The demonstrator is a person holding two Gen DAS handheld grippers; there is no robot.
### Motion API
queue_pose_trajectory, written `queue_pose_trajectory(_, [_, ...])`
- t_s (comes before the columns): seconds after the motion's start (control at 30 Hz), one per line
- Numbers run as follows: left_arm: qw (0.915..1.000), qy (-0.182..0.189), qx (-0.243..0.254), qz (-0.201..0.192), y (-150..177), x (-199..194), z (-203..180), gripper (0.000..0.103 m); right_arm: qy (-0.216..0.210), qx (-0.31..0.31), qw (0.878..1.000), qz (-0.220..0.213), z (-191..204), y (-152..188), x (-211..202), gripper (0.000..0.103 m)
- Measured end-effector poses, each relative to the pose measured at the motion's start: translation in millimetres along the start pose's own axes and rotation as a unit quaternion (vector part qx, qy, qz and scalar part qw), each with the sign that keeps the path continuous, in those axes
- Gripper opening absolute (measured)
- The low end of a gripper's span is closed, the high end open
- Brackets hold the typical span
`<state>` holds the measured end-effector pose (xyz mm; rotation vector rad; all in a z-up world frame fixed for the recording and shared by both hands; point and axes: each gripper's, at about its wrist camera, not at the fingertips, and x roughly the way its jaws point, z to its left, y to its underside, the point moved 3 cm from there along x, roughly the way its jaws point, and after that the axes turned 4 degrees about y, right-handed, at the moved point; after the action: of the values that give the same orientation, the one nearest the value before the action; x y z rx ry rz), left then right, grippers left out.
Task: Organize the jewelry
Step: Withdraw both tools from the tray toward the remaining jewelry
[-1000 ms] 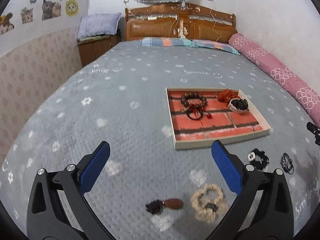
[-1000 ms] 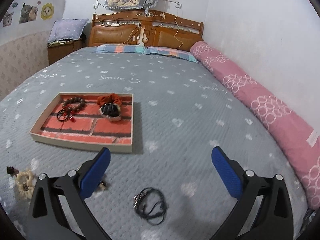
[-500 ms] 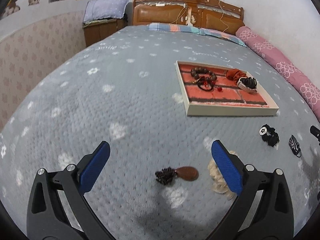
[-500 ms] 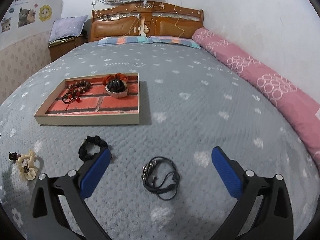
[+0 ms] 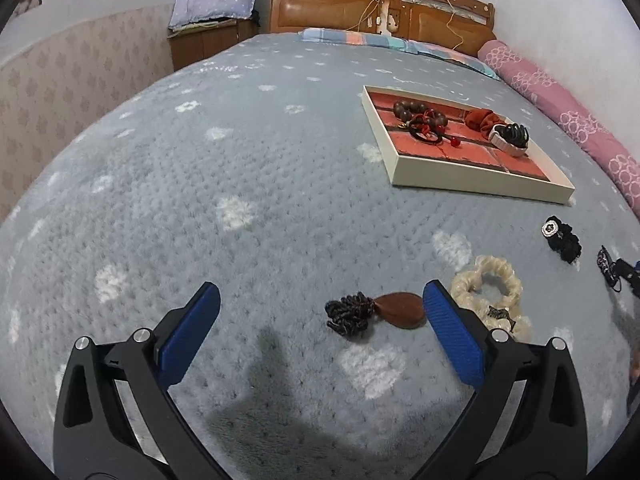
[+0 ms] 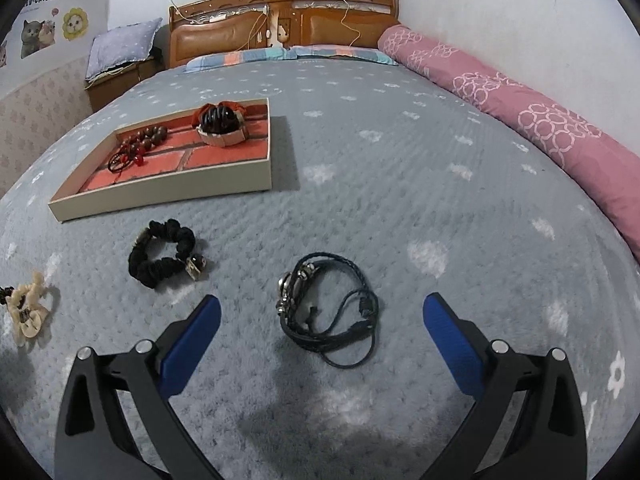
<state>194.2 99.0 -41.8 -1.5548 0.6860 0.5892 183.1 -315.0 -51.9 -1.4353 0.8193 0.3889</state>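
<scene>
Between the right tool (image 6: 320, 316) fingers, spread wide and empty, lies a black cord bracelet (image 6: 326, 312) on the bed (image 6: 400, 200). It looks light and limp; grip the bundled strands. Left tool (image 5: 320, 316) also gapes empty.

Each gripper (image 5: 320, 336) (image 6: 320, 336) has black angular arms, silver screws, and ribbed blue finger pads (image 5: 454, 338).

One tray (image 5: 476, 184) sits far left, with four pieces in it: one bead bracelet (image 5: 416, 114), one black loop with red beads (image 5: 430, 134), one rust scrunchie (image 5: 478, 118), one black claw clip on a white band (image 5: 510, 138). Four pieces lie loose on the blanket: one cream scrunchie (image 5: 490, 292), one black scrunchie (image 6: 162, 252), one black cord bracelet (image 6: 328, 308), one brown pendant with dark beads (image 5: 374, 312)
</scene>
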Motion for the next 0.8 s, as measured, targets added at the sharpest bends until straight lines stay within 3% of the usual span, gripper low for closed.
queue_pose_trajectory(0.3, [0.9994,-0.003,0.03,0.018,9.8,12.7,-12.1,0.098,-0.01,0.002,1.0,0.005,1.1,3.8,11.9,0.099])
queue_pose_trajectory(0.5, [0.9992,0.009,0.006,0.039,10.2,24.2,-5.2,0.098,-0.001,-0.036,0.999,0.001,17.1,1.2,15.8,0.098])
queue_pose_trajectory(0.63, [0.9985,0.027,-0.028,0.038,10.6,27.0,4.3,0.098,0.004,-0.055,0.998,0.013,25.4,2.9,21.4,0.081])
queue_pose_trajectory(0.8, [0.9983,0.025,-0.035,0.039,9.7,30.0,4.0,0.097,-0.009,-0.039,0.999,0.027,20.3,4.8,27.1,0.074])
